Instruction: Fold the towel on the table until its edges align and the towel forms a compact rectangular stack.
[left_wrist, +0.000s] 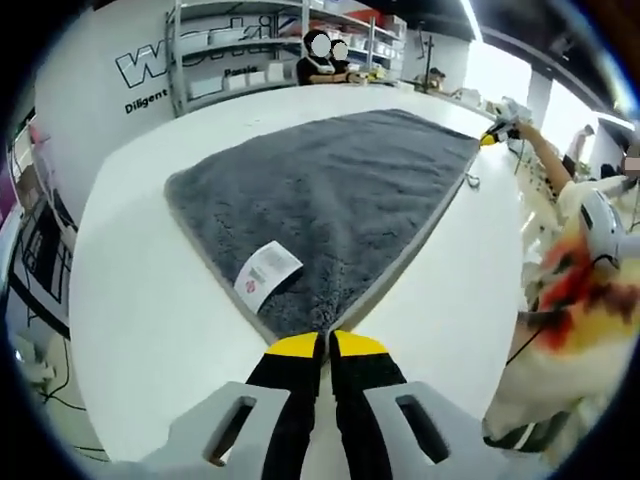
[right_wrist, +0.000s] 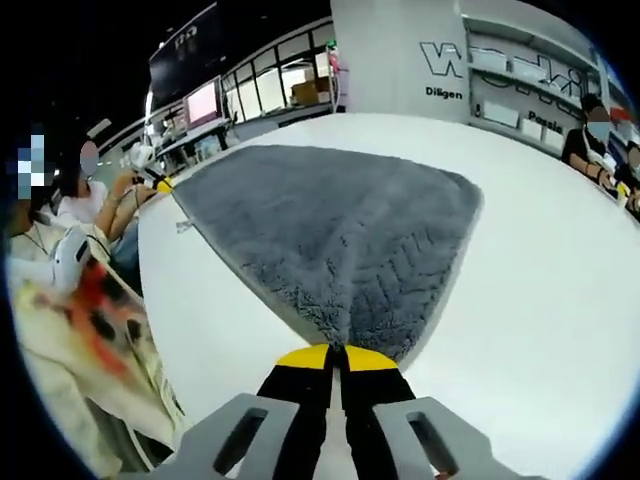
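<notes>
A grey towel (left_wrist: 340, 190) lies spread flat on the white table (left_wrist: 150, 320), one layer, with a white label (left_wrist: 266, 273) lying on its pile near one corner. In the left gripper view the left tool (left_wrist: 327, 345) has its yellow-tipped jaws pressed together on the towel's near corner, pinching it at the table surface. In the right gripper view the right tool (right_wrist: 336, 357) likewise has its jaws closed on another corner of the towel (right_wrist: 335, 225), the cloth fanning away from the tips. A person in a patterned shirt (left_wrist: 565, 300) stands at the table edge. Shelving (left_wrist: 290, 45) and seated people sit beyond the far side
</notes>
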